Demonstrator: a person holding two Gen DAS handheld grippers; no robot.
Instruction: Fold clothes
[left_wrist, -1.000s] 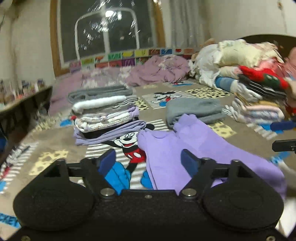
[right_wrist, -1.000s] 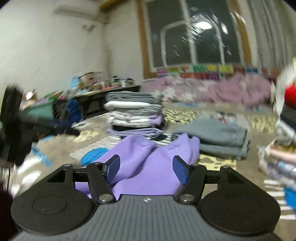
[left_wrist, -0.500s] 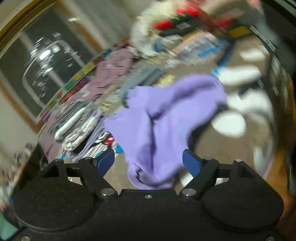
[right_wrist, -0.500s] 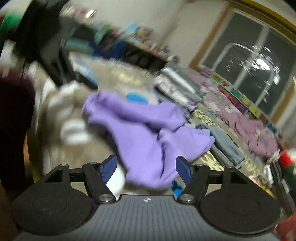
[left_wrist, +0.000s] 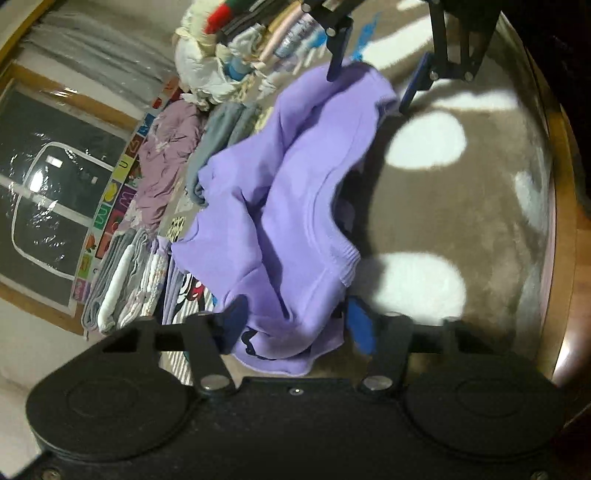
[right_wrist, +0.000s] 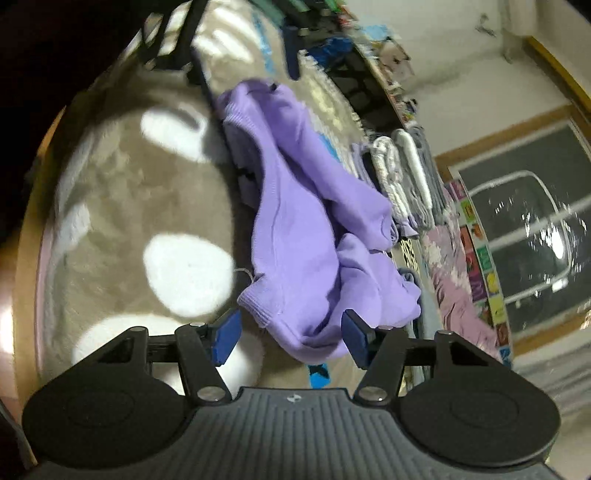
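1. Garment (left_wrist: 295, 206) lies crumpled on the bed blanket (left_wrist: 461, 192), beside the folded stack (left_wrist: 125, 280) and well short of the unfolded pile (left_wrist: 221, 55). Counts as not yet spread flat, so folding proper looks not yet begun.

2. Left claw (left_wrist: 295, 325) stands spread, one finger either side of the garment's near end, fabric between the fingers but not pinched. Right claw (right_wrist: 291, 336) stands spread likewise at the garment's opposite end, ribbed cuff just ahead of its fingers.

3. Each claw shows in the other's view at the garment's far end, so both sit at opposite ends of the same piece: good for a two-point pick-up.

4. Best to settle each claw lower onto a single edge, ideally the ribbed hem or cuff, since ribbing gives thicker, firmer purchase than loose fleece.

5. Close only when one layer, or one clean edge, lies between the fingers; bunched folds near the garment's middle risk being caught too and spoiling the spread.

6. Close both sides together, then lift and draw apart evenly, away from the garment's middle, to pull out creases.

7. Keep clear of the stack beside the garment; a swinging sleeve could drag its top layers askew.

8. Soft, heavy knit probably sags; lift high enough to clear the blanket.
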